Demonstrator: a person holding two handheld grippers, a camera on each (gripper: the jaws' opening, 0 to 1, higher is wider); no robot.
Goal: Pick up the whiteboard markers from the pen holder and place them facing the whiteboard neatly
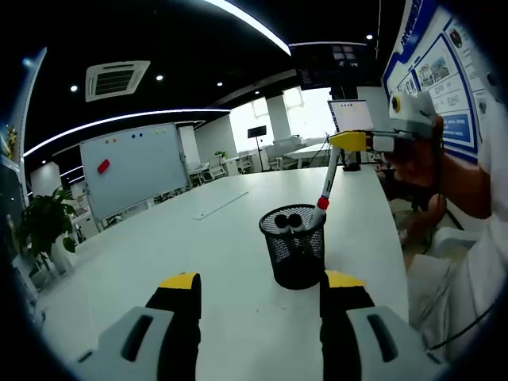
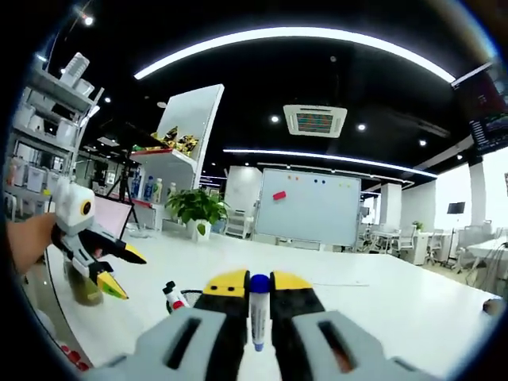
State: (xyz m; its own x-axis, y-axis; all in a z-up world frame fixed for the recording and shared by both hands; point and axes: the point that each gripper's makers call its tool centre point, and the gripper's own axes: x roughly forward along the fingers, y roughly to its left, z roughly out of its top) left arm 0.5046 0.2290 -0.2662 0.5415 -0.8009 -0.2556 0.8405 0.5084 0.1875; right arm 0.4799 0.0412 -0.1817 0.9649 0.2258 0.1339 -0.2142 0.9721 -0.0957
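In the left gripper view, a black mesh pen holder (image 1: 293,246) stands on the white table (image 1: 198,262), just beyond the yellow-tipped jaws of the left gripper (image 1: 260,287), which are spread wide apart with nothing between them. Inside the holder, two markers (image 1: 288,221) stand upright with their dark round ends showing above the rim. To the right, a white marker with a red band (image 1: 325,190) rises at a slant out of the holder's right rim; its upper end is clamped in the yellow tips of the right gripper (image 1: 349,141), which reaches in from the right, held by a person's hand (image 1: 425,163). Far to the left, a whiteboard (image 1: 133,168) stands past the table, with a potted plant (image 1: 44,222) nearer on the left.

In the right gripper view, the left gripper (image 2: 119,272) appears at the left with its jaws parted, held over the table. Right of it, a red-capped marker (image 2: 172,297) sticks up from below. In the middle, the right gripper's own jaws are closed together on the white marker (image 2: 258,311), whose blue end points forward. The whiteboard (image 2: 313,208) stands far beyond, facing the camera.
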